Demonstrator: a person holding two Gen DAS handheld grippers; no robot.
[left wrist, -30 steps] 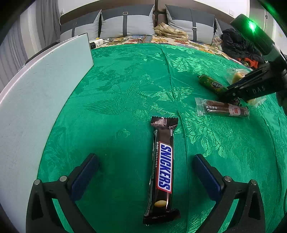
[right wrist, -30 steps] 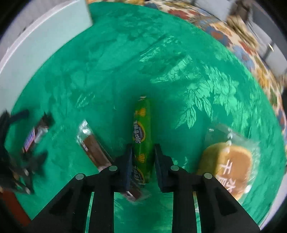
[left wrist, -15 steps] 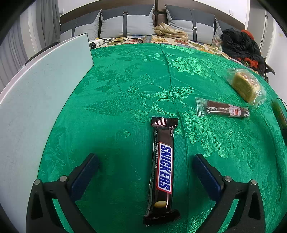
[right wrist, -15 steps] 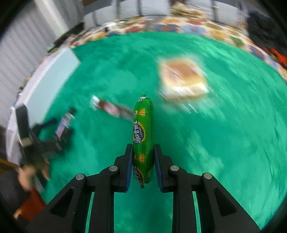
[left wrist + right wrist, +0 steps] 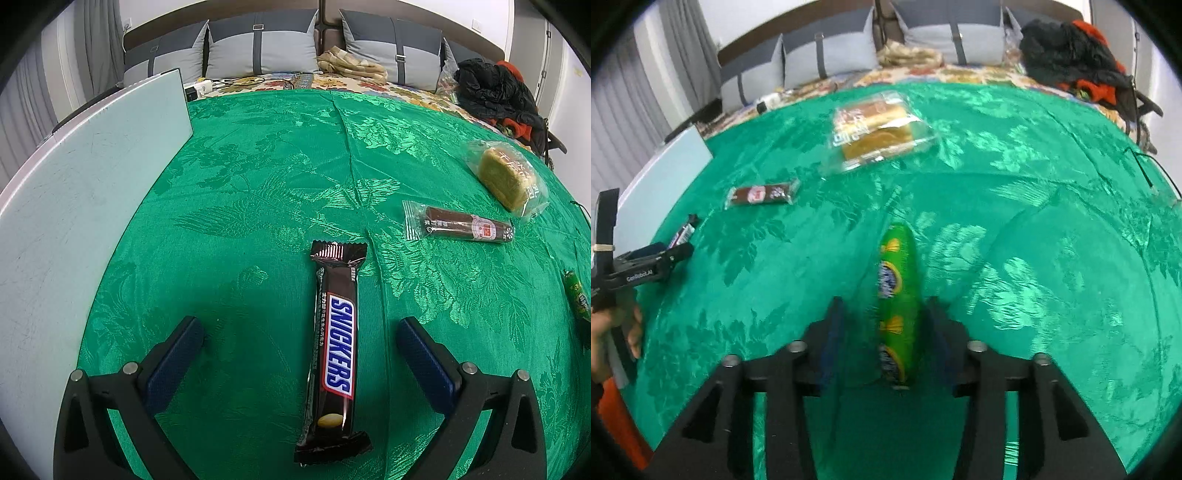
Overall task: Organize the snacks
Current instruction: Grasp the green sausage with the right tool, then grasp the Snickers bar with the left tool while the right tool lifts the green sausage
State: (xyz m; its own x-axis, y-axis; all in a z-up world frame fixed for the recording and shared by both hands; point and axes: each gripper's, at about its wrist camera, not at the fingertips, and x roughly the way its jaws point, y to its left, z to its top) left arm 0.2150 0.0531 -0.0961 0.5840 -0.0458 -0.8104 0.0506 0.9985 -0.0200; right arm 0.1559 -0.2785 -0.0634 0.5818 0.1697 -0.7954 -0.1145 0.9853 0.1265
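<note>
A Snickers bar (image 5: pixel 336 354) lies lengthwise on the green cloth between the fingers of my left gripper (image 5: pixel 299 325), which is open and clear of the bar on both sides. The jaws of my right gripper (image 5: pixel 884 305) are opening around a green sausage stick (image 5: pixel 897 295). A gap shows on each side of the stick, which rests on the cloth and also shows at the right edge as the green stick (image 5: pixel 578 299). A brown wrapped snack (image 5: pixel 465 225) and a cake in clear wrap (image 5: pixel 508 177) lie farther back on the right.
A pale board (image 5: pixel 74 206) borders the cloth on the left. Pillows (image 5: pixel 258 48) and a heap of dark clothes (image 5: pixel 495 88) sit behind the cloth. In the right wrist view a hand (image 5: pixel 613 332) holds the left gripper (image 5: pixel 646 258) at the left edge.
The right gripper carried the green stick away from the brown snack to the cloth's near right side, rolled, and its jaws parted off the stick. The left gripper stayed still.
</note>
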